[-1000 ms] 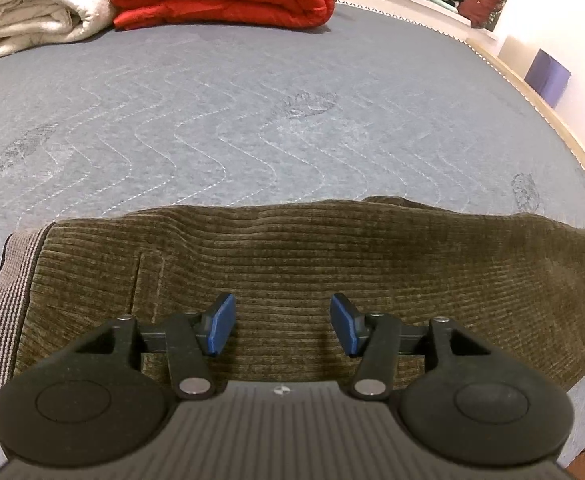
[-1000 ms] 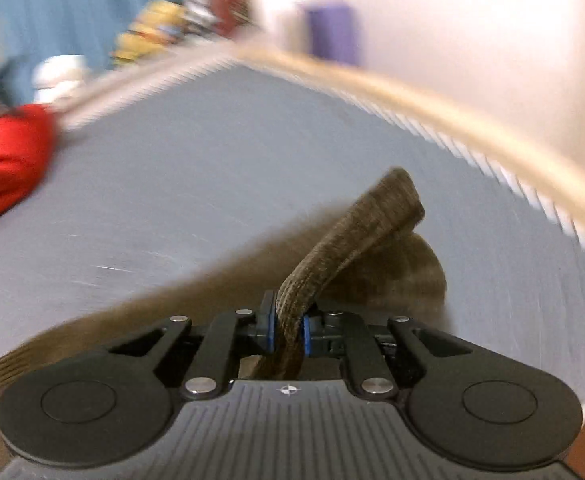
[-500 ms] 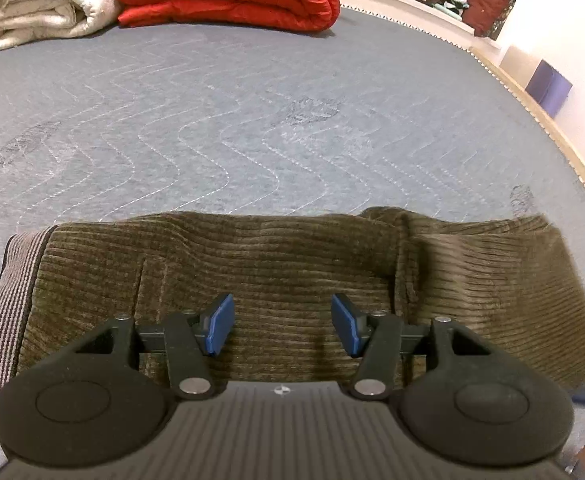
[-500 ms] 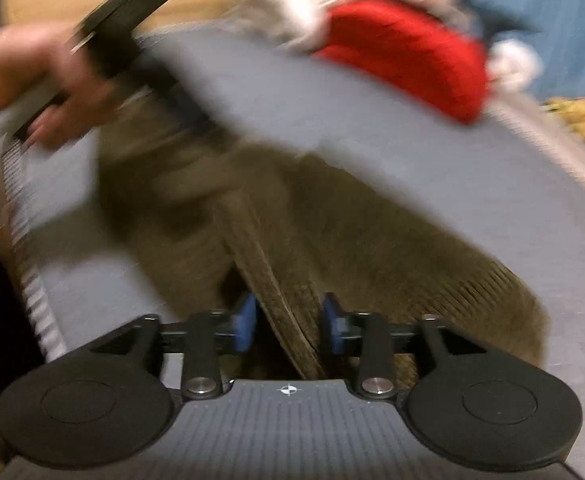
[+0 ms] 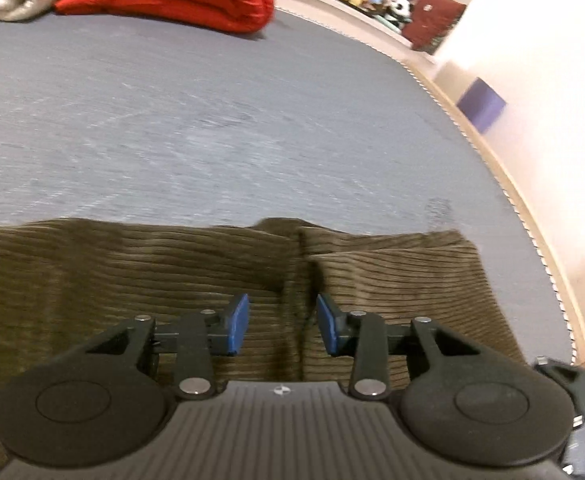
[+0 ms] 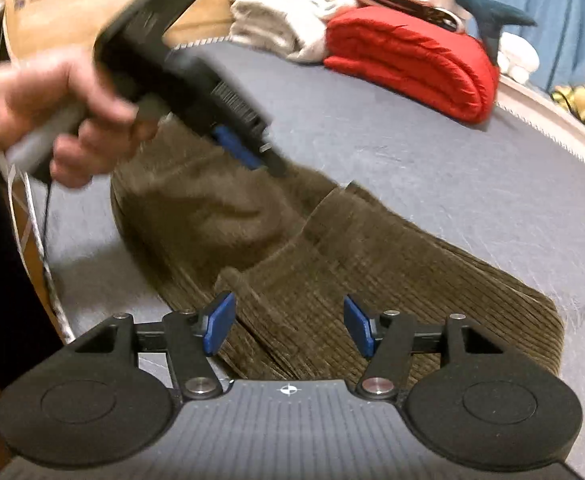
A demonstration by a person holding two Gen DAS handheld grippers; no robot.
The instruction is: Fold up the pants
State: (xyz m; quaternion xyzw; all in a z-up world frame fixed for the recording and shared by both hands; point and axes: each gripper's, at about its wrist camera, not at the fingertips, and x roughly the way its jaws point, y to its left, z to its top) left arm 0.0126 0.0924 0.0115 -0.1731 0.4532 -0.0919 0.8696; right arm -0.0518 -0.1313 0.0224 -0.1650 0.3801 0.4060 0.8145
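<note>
Grey quilted mattress [image 5: 220, 120] carries the brown corduroy pants [image 6: 372, 264] folded near its edge, and with left tool [image 5: 278, 324] and right tool [image 6: 288, 326] both wide and empty, the loose top layer could slip askew.

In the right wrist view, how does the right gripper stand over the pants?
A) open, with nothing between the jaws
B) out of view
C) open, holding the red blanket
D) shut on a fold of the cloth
A: the right gripper has its jaws spread wide above the pants, which lie flat on the bed with no cloth pinched.
</note>
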